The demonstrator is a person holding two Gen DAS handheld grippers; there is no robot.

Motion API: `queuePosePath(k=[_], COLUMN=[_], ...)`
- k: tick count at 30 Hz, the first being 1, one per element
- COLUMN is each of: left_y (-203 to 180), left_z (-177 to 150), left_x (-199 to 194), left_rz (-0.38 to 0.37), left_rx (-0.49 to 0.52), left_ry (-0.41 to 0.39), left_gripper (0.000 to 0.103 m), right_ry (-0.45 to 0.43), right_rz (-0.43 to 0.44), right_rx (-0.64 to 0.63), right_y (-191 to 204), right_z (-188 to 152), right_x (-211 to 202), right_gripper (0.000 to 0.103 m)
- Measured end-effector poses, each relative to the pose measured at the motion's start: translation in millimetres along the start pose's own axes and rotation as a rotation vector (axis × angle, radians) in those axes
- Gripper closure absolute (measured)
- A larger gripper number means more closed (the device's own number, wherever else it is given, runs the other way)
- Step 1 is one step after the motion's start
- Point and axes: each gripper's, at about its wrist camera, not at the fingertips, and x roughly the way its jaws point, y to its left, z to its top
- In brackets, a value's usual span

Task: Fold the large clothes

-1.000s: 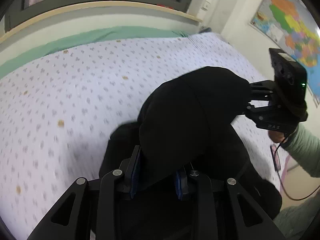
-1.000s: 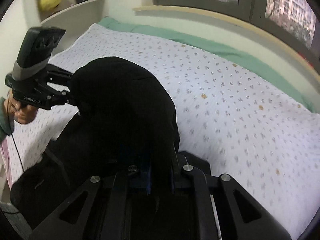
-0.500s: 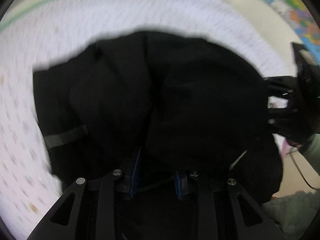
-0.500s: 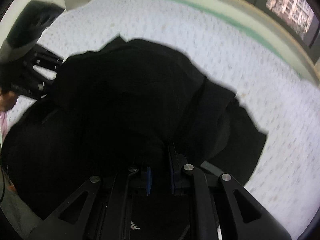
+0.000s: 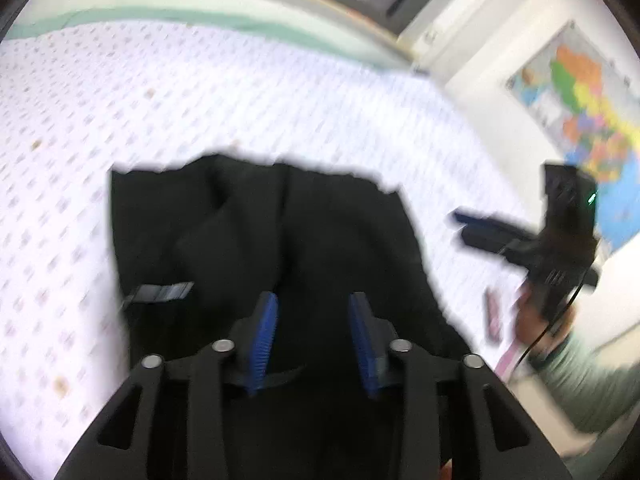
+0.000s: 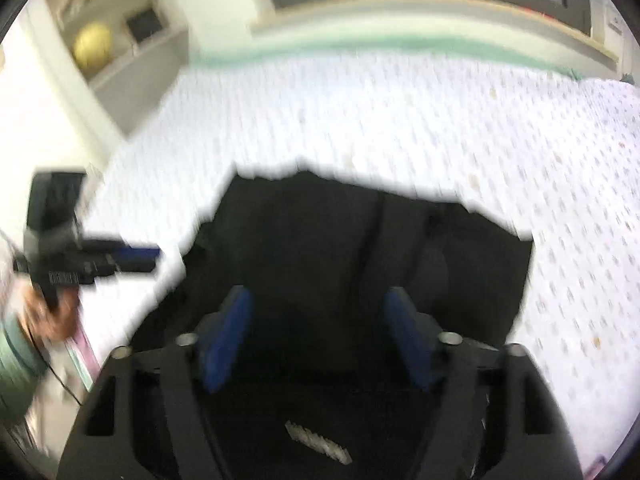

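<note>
A large black garment [image 5: 280,240] lies folded over on the white patterned bed sheet [image 5: 160,100]; it also shows in the right wrist view [image 6: 360,248]. My left gripper [image 5: 314,320] is open above the garment's near part, blue pads apart, nothing between them. My right gripper [image 6: 318,320] is open wide over the garment's near edge, empty. Each gripper shows in the other's view: the right one [image 5: 560,240] at the right, the left one [image 6: 80,256] at the left, both off the garment. A grey strap [image 5: 160,292] lies on the garment's left side.
A green mattress strip [image 6: 400,46] and window sill run along the bed's far side. A shelf with a yellow ball [image 6: 92,42] stands at the far left. A coloured map [image 5: 592,112] hangs on the right wall. A pink object [image 5: 494,316] lies at the bed's near edge.
Both grippers were shut on the black garment and held it up; they carried it forward, laid it down on the bed, opened, and have drawn back from it.
</note>
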Motion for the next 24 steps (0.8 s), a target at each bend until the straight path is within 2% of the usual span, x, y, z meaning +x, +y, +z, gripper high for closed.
queuePosePath(k=[2,3,5,8,10,13,17,21,24], left_y=[-5,-3,9,38,51,53,34,3,2], left_z=[13,14,11,-10,-20,-20,-16,-22,-31], left_x=[22,40,74,132,148,142,111,54,44], left_rz=[-0.018,-0.024,0.009,0.112,0.126,0.112,0.116,0.037,0.012], left_rx=[-0.005,-0.015,-0.054,-0.101,-0.113,-0.148,-0.089,-0.025,-0.036], left_ry=[0.001,0.027,0.092,0.237,0.264,0.246,0.202,0.092,0.078], left_gripper=[0.058,0.058,0.058,0.059,0.059,0.059,0.059,0.058,0.057], right_ry=[0.014,0.041,0.126,0.259,0.282,0.277,0.223,0.106,0.116], right_rz=[-0.042,-0.081,-0.106,-0.151,-0.16,-0.171,-0.122,-0.067,-0.054], right_rx=[0.019,0.022,0.034,0.066,0.084,0.095,0.076,0.006,-0.018], right_y=[4,4,-3,-19,-24,-22,-3,27,43], right_z=[11,12,3,-20,-40,-41,-30,-31,-45], right_x=[27,45,83,137,153,153,118,57,50], right_gripper=[0.028,0.036,0.049,0.05,0.051,0.051,0.052,0.052,0.052])
